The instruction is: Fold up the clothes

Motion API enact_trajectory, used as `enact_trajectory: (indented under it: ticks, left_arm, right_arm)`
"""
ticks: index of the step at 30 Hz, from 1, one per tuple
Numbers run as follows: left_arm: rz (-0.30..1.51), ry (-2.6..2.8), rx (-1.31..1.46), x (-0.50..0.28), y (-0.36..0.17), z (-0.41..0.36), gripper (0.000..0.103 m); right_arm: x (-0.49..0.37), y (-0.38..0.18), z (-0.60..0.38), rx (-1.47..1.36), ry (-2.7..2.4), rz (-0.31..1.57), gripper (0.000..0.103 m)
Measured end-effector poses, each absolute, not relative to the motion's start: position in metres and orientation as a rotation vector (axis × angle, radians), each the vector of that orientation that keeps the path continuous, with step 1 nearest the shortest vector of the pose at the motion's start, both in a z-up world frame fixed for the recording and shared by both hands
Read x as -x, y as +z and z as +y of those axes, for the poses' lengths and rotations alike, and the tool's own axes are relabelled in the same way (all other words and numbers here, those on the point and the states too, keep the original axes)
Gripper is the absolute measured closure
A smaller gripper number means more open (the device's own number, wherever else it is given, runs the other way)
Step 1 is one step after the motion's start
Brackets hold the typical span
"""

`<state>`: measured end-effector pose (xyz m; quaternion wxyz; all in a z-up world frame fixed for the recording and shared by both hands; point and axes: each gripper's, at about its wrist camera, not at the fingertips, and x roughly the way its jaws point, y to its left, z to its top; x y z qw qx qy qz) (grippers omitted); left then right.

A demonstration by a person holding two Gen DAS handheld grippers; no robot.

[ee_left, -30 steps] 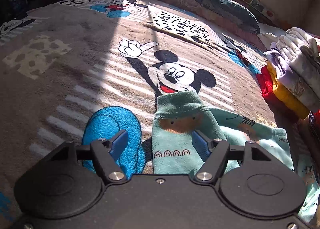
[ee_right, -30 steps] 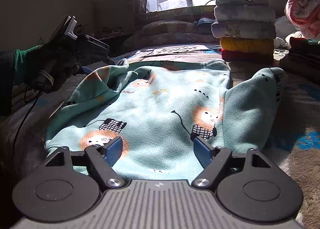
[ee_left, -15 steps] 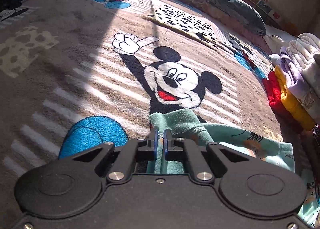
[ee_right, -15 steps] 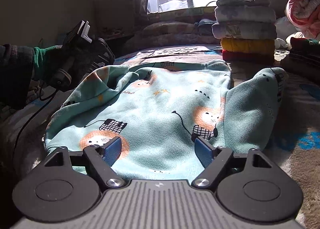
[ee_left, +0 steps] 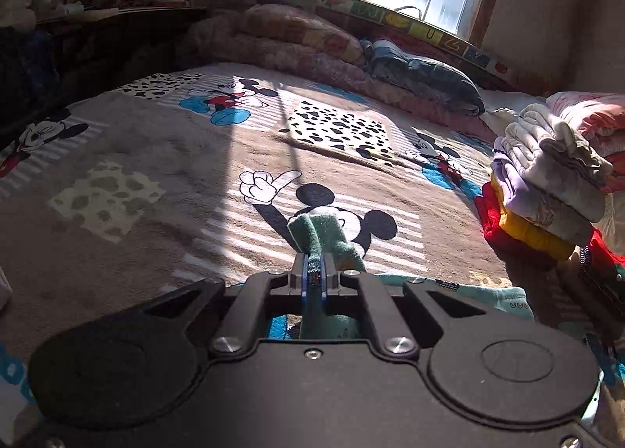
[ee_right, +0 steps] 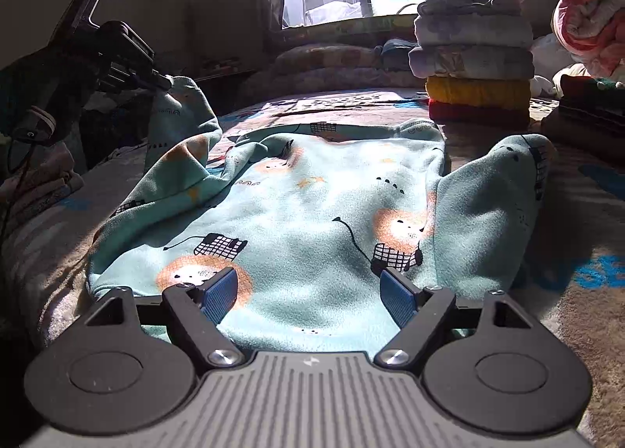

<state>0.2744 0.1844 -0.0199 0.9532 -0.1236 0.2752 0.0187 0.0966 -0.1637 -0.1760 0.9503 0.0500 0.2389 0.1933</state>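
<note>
A mint-green children's sweatshirt [ee_right: 312, 221] with lion and net prints lies spread on the blanket. Its left sleeve [ee_right: 175, 127] is lifted off the bed, with my left gripper [ee_right: 156, 82] shut on its cuff. In the left wrist view the green ribbed cuff [ee_left: 320, 233] sticks out past my closed left gripper [ee_left: 312, 276]. The right sleeve [ee_right: 504, 205] is bunched up at the right. Over the sweatshirt's near hem hovers my right gripper [ee_right: 310, 287], open, with nothing between its blue pads [ee_right: 220, 293].
A stack of folded clothes [ee_right: 474, 53], [ee_left: 543, 194] stands at the right on the cartoon-mouse blanket [ee_left: 156, 182]. Rolled bedding [ee_left: 304, 45] and a dark pillow [ee_left: 425, 72] lie under the window. A pink bundle [ee_right: 590, 18] and dark folded items [ee_right: 586, 119] sit far right.
My left gripper closed on the sleeve cuff and lifted it up off the blanket. The right gripper has stayed open over the hem.
</note>
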Motion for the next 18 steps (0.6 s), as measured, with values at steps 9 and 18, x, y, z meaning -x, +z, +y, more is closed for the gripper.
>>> enact_trajectory:
  ticks: [9,18]
  left_arm:
    - [0.472,0.108,0.203,-0.216,0.022,0.218,0.1]
    - [0.468,0.225,0.247,-0.166,-0.001,0.26,0.1]
  right_arm:
    - [-0.094,-0.175,-0.162,-0.101,0.377,0.487,0.024]
    - [-0.09,-0.176,-0.161,-0.076,0.367,0.485,0.024]
